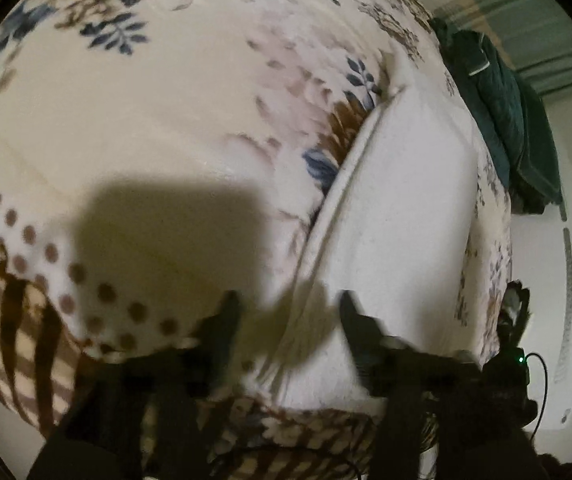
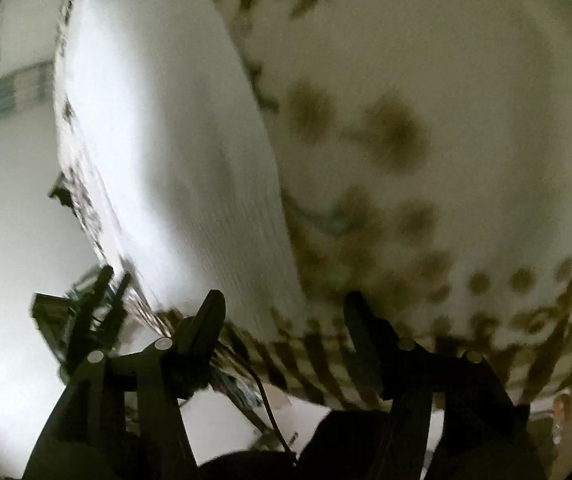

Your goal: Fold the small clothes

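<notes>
The folded white cloth (image 1: 398,200) lies on the floral blanket (image 1: 145,128) of the bed. Both the left claw (image 1: 288,310) and right claw (image 2: 281,308) stand half open and empty – a fold seems just released; next, re-grasp an edge.

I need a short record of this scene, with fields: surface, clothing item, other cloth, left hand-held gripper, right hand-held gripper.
surface: floral blanket, cream with blue and brown flowers
clothing item: white cloth, lying flat on the blanket, long folded edge visible
other cloth: dark green garment, heaped beyond the blanket's far edge
left hand-held gripper: open, over the white cloth's near edge, nothing gripped
right hand-held gripper: open, above the white cloth's near end; view blurred
</notes>
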